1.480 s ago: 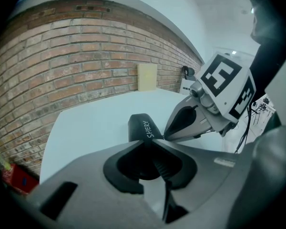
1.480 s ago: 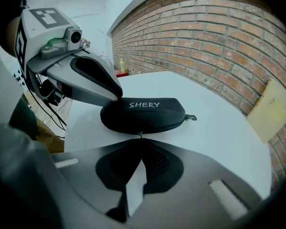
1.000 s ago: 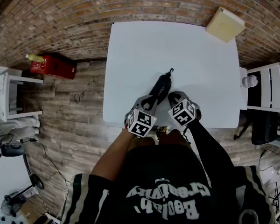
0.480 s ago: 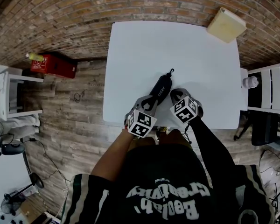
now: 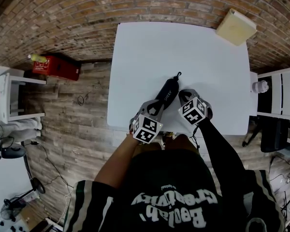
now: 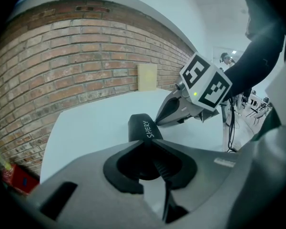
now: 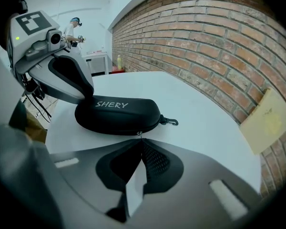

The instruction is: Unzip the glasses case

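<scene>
Two grips near the table point(image 5: 183, 47) edge; left gripper point(image 6: 145, 146) fingers clamp glasses case point(image 7: 117, 113); right gripper point(image 7: 140, 140) fingers pinch zipper pull point(image 7: 139, 134).

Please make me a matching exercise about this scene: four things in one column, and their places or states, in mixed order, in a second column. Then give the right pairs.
Things:
1. left claw
2. right claw
3. beige block
4. red box

Places or states:
A. on the floor beside the table
B. shut on the zipper pull
C. by the brick wall, at the table's far corner
D. clamped on one end of the glasses case

Pairs: 1-D, 2-B, 3-C, 4-A.
</scene>
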The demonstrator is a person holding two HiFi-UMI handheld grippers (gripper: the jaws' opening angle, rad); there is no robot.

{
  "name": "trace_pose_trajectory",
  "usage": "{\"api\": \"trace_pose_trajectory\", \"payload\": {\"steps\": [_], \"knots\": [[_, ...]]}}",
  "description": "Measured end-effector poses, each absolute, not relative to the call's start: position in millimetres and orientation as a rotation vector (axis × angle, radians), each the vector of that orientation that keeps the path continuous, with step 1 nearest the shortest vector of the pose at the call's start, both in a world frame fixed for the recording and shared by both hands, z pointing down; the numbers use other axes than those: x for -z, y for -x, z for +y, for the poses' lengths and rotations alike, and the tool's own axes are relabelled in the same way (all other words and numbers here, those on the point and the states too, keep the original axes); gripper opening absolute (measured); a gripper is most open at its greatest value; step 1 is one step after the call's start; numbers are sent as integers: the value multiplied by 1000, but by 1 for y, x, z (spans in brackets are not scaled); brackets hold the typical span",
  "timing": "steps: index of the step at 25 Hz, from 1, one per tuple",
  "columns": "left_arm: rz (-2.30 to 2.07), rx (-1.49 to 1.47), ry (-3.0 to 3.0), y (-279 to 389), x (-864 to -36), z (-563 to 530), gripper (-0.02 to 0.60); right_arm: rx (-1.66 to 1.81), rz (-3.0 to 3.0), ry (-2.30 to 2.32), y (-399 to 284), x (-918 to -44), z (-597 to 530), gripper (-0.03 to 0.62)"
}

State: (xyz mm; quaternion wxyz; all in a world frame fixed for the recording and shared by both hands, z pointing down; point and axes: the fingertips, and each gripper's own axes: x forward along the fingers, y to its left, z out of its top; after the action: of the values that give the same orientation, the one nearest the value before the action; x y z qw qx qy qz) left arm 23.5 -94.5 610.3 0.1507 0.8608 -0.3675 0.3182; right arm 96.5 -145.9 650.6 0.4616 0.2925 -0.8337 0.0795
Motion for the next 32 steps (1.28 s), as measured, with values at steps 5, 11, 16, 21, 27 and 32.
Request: {"api": "trace_pose_trajectory", "payload": {"steps": [5, 11, 16, 21, 27, 32], "knots": [[-1029, -924, -2490, -25, -610, -94, 55, -187, -2051, -720, -98, -651, -151, 15], [-1042, -920, -2489, -24, -610, -94, 55, -168, -2044, -714, -101, -653, -158, 17], [-1037, -924, -2500, -24, -610, -95, 54, -153, -2036, -705, -102, -653, -166, 17], [-1035, -930, -2501, -25, -610, -95, 54, -134, -2034, -690, -101, -654, -173, 18], [-1024, -951, -2508, -25, -609, -94, 54, -100, -2025, -665, -99, -655, -185, 20], [-1060, -918, -2492, -24, -610, -95, 54, -62, -2014, -636, -94, -656, -191, 15]]}}
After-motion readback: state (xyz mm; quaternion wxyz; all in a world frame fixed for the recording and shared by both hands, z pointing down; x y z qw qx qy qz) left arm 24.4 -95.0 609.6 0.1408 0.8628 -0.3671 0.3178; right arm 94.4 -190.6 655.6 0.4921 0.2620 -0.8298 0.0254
